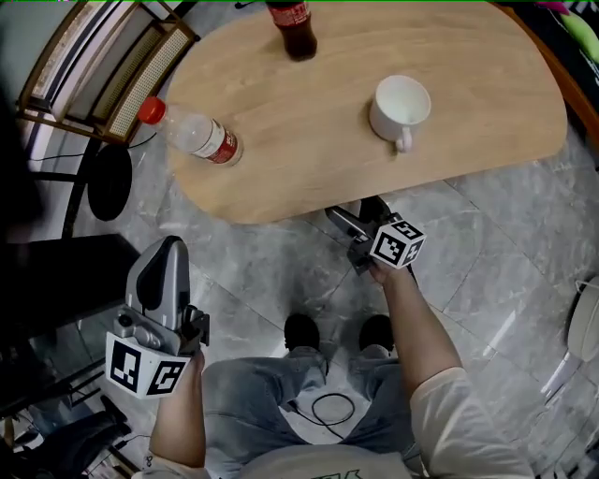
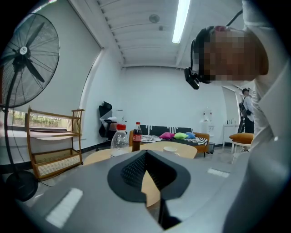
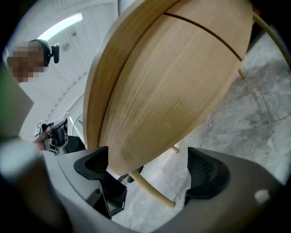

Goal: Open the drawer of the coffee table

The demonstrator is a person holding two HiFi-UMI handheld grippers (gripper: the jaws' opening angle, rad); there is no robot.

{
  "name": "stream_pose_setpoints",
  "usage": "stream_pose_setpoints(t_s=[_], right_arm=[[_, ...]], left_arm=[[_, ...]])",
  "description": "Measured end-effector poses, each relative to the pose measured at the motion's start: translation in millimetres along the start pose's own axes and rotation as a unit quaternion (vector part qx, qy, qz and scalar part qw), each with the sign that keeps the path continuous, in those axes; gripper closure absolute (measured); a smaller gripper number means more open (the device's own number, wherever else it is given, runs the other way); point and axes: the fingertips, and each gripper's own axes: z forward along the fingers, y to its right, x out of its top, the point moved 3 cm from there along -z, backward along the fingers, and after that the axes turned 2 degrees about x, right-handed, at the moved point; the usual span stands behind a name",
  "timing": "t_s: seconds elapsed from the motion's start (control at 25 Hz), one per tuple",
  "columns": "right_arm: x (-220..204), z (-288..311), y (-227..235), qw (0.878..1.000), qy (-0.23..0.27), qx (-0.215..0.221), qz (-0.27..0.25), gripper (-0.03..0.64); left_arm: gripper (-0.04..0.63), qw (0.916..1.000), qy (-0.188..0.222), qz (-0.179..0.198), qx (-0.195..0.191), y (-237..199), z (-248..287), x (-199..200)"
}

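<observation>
The oval wooden coffee table [image 1: 309,159] fills the top of the head view. My right gripper [image 1: 360,221] is tucked under its near edge, with the marker cube [image 1: 397,241] just below the rim. In the right gripper view the picture is rolled. The table's curved wooden side [image 3: 173,82], crossed by a thin seam, stands between the wide-open jaws of the right gripper [image 3: 150,168]. The pads [image 3: 207,173] do not press on it. A pale wooden rod [image 3: 152,191] runs below. My left gripper [image 1: 168,251] hangs shut and empty over the floor, left of the table; in its own view the left gripper [image 2: 146,170] faces the tabletop [image 2: 97,156].
On the table stand a red-capped water bottle [image 1: 197,136], a cola bottle [image 1: 292,23] and a white mug [image 1: 401,108]. A rattan shelf [image 1: 103,65] and a fan base [image 1: 109,182] are at the left. My shoes [image 1: 301,329] are close to the table.
</observation>
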Motion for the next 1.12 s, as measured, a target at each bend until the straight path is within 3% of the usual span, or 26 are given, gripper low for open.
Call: stream_pose_setpoints(t_s=[0.16,0.28,0.4,0.88,1.12], right_arm=[[8,10,0,0.998,0.029,0.040,0.024,0.082],[16,16,-3,0.995,0.051,0.072,0.046,0.164],[17,16,-4,0.993,0.061,0.088,0.055,0.187],[7,-2,-10,0.991,0.067,0.093,0.062,0.227],[-13,-34,-24,0.992,0.045,0.093,0.071,0.232]], left_arm=[[0.595,1.0000,0.000,0.005,0.002,-4,-2,-3],[0.597,1.0000,-0.001,0.004,0.003,-7,-1,-6],[0.597,1.0000,-0.002,0.006,0.001,-7,-1,-7],[0.595,1.0000,-0.003,0.002,0.002,-5,1,-9],[0.597,0.9998,-0.007,-0.009,-0.014,11,3,-6]])
